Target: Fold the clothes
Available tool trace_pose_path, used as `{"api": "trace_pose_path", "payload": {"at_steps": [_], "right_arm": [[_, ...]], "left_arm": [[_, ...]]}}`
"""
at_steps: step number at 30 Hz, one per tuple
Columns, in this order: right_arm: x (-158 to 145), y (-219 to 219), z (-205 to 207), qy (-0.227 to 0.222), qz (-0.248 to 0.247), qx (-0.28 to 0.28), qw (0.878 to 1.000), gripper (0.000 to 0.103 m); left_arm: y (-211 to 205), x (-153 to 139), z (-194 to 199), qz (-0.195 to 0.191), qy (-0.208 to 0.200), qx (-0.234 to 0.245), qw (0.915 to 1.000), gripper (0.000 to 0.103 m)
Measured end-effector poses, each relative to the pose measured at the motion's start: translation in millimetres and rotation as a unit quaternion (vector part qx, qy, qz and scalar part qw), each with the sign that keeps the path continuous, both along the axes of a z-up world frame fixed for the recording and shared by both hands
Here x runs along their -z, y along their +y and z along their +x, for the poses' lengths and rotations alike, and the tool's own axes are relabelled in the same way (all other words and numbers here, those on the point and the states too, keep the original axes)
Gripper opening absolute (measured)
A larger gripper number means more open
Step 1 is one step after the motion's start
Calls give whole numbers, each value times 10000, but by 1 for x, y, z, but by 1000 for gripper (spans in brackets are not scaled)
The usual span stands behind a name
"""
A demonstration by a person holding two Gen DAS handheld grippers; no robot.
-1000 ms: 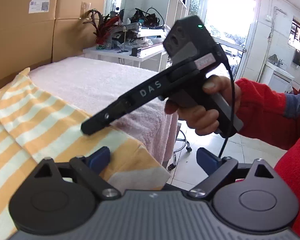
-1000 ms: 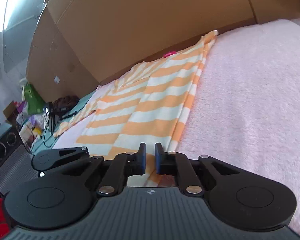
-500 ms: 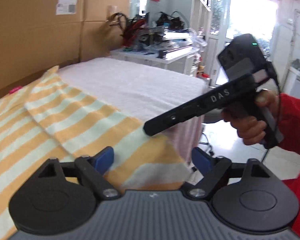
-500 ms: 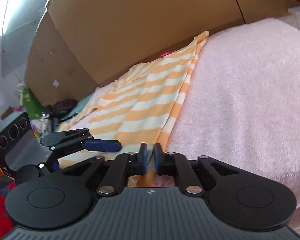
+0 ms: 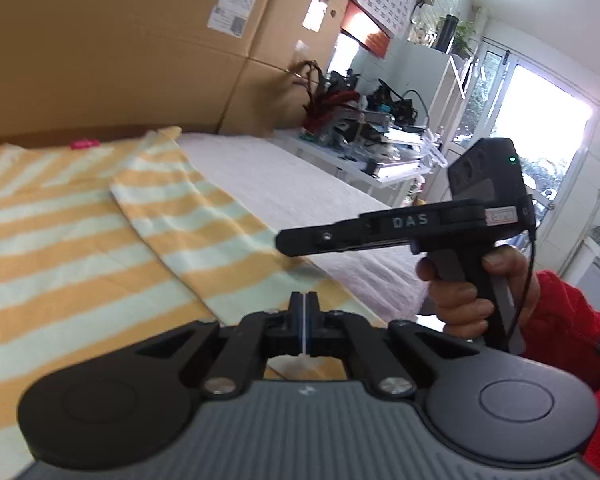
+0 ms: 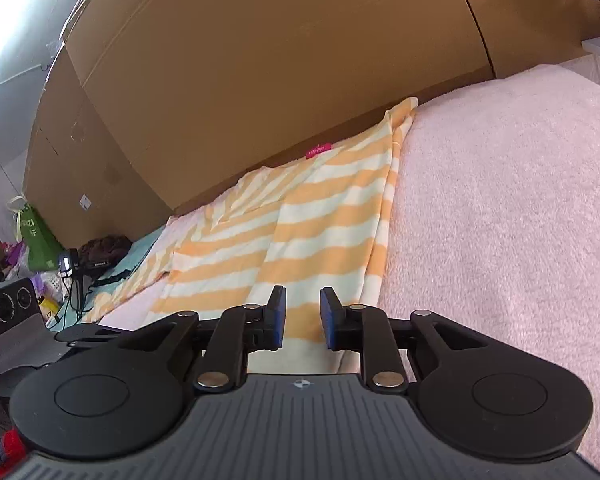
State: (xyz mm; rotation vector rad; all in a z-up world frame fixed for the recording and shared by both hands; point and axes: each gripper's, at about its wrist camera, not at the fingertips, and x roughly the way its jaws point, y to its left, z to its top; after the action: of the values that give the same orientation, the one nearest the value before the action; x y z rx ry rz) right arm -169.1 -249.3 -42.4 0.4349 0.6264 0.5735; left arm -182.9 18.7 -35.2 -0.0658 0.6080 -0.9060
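An orange-and-white striped shirt [image 5: 80,240] lies flat on a pink towel-covered bed [image 5: 280,184], with a pink tag [image 5: 85,144] at its far end. My left gripper [image 5: 305,312] is at the shirt's near hem, its pads pressed together with a thin pale strip of cloth between them. A hand in a red sleeve holds my right gripper [image 5: 284,242] level, just above the shirt's right edge. In the right wrist view its jaws [image 6: 302,320] are opening, and the shirt [image 6: 300,240] shows below the gap, untouched by the pads.
Large cardboard boxes [image 5: 140,60] wall the far side of the bed. A cluttered white table [image 5: 364,152] stands beyond the bed's end, near a bright door. A green bag [image 6: 36,240] and cables lie on the floor at the left. The bed's pink cover [image 6: 500,220] stretches right.
My left jaws went from wide open to shut at the near hem. My right jaws, nearly shut before, have parted. The right gripper has lifted from the cloth to level.
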Motion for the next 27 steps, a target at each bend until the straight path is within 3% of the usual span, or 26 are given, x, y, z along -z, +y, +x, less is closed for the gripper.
{"api": "trace_pose_path", "payload": {"at_steps": [3,5,6,7,8,9,10,11,12,13,15,16,17,20,21,23,25,27], "right_arm": [[4,10,12,102,-139,24,9998,32],[3,12,17,142,-190,100,9997,30],[0,11,18,134,-152,140,9997,37],[-3,12,20,53,-86,127,9999,44],[-2,15,25,64,-159,143,9998,47],[-2,18,30,75,-231,158,9996,57],[-1,21,35,86,-303,174,9994,56],[-1,24,41,98,-375,190,9991,53],[0,27,46,109,-447,206,9987,39],[1,29,51,135,-493,229,9984,19],[7,11,60,478,-94,425,9979,0],[10,2,65,635,105,507,9966,1],[8,-3,65,653,278,440,9965,9],[0,6,68,451,285,224,9983,25],[2,11,73,541,255,232,9979,35],[6,13,82,604,244,334,9973,28],[7,4,83,636,200,620,9958,10],[4,-7,74,555,131,822,9950,12]], "left_arm": [[-6,17,21,16,435,-96,9990,0],[-6,21,20,-24,394,-249,9989,5],[-4,20,20,-82,432,-208,9988,7],[-3,20,20,-168,482,-87,9987,20],[-2,19,21,-278,555,34,9981,40],[-4,17,22,-323,615,41,9976,48],[-6,14,23,-334,666,2,9972,58],[-9,13,23,-275,651,-51,9975,57],[-12,12,23,-185,607,-109,9979,54],[-14,12,20,-82,517,-159,9985,45],[-13,13,13,25,364,-228,9991,35],[-9,12,12,-37,353,-212,9991,31],[-4,9,12,-125,352,-187,9991,23],[4,1,17,-235,244,-294,9990,22],[4,0,23,-198,271,-381,9987,22],[-2,9,35,-40,627,-329,9975,22],[0,12,26,59,418,-349,9985,21],[7,11,14,56,233,-318,9992,22]]}}
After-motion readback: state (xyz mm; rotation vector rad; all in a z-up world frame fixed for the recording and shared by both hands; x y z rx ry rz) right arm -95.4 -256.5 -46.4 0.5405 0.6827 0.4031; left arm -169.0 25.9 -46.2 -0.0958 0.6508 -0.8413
